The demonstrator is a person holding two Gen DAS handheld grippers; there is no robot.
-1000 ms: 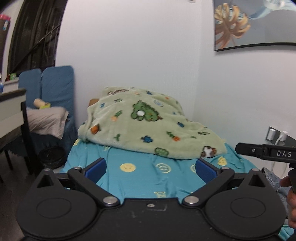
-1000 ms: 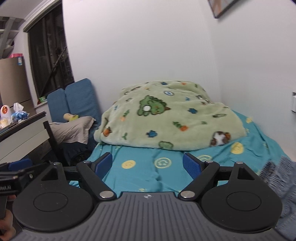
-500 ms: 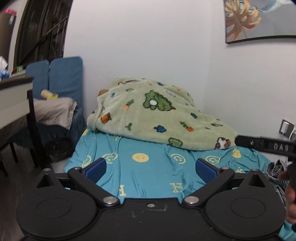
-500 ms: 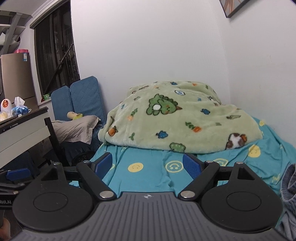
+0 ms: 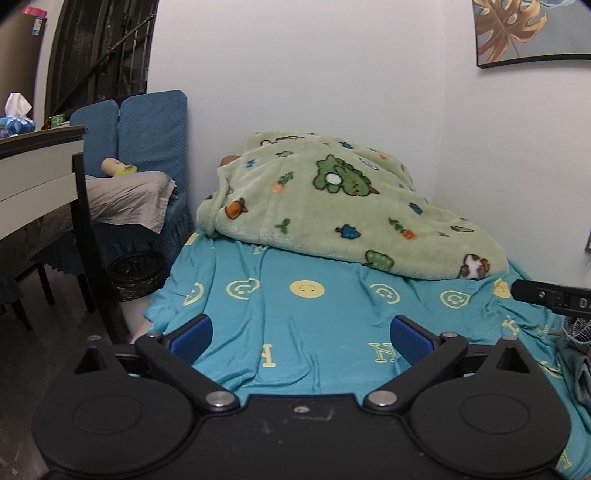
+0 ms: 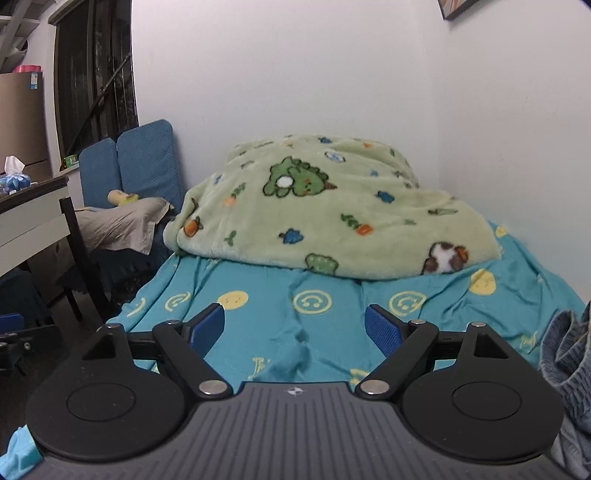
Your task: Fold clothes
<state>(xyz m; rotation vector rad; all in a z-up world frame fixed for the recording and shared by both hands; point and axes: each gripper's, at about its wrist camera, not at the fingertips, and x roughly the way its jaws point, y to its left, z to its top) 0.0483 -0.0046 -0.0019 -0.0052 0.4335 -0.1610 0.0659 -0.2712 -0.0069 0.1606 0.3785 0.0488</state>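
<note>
A crumpled blue-grey garment [image 6: 567,373] lies at the right edge of the bed [image 6: 332,332], just beside the right hand-held gripper [image 6: 294,328], whose fingers are spread wide with nothing between them. The left hand-held gripper [image 5: 301,338] is likewise spread and empty over the bed's near edge. A green cartoon blanket [image 5: 332,210] is heaped at the far end, against the wall. Only a sliver of the garment shows in the left view. Off the bed's left edge stand a tabletop [image 5: 37,155], a blue chair [image 5: 147,125] and a bin [image 5: 135,273]. The left view alone shows the leaf picture [image 5: 532,29] fully.
</note>
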